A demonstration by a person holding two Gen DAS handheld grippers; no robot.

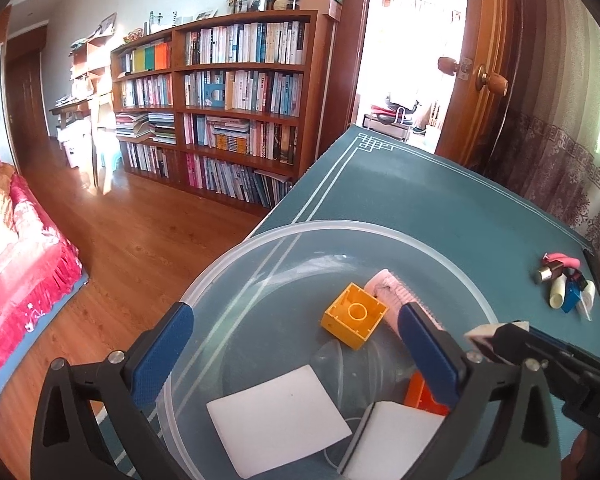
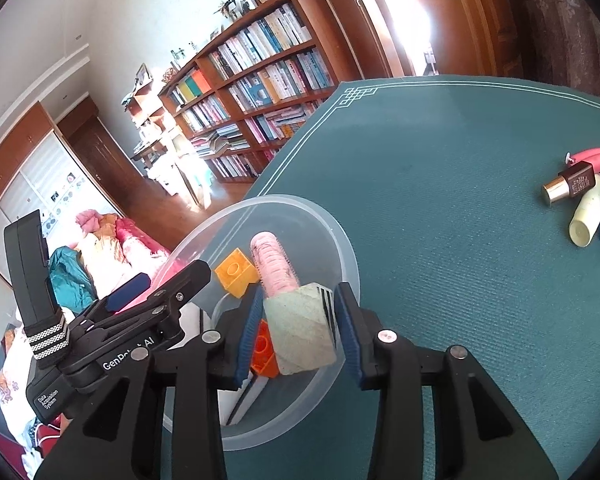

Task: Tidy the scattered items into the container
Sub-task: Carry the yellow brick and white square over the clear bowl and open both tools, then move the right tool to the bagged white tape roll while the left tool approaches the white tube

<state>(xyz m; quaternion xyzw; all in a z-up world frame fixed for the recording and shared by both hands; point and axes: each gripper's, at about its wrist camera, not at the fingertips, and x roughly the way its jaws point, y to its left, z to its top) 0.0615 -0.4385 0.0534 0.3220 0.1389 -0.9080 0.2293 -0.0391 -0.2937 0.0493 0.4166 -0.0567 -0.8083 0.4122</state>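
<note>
right gripper (image 2: 296, 320) over clear bowl (image 2: 340, 240), jaws partly open w/ pale green sponge block (image 2: 300, 328) between; contact unclear. left gripper (image 1: 296, 344) wide open, empty, over bowl. leftover items (image 2: 584, 200) well right of bowl.

The bowl (image 1: 228, 280) sits at the bench's (image 1: 440, 200) left edge; blocks (image 1: 354, 315) lie inside. Loose items (image 1: 566, 284) lie well right.
</note>
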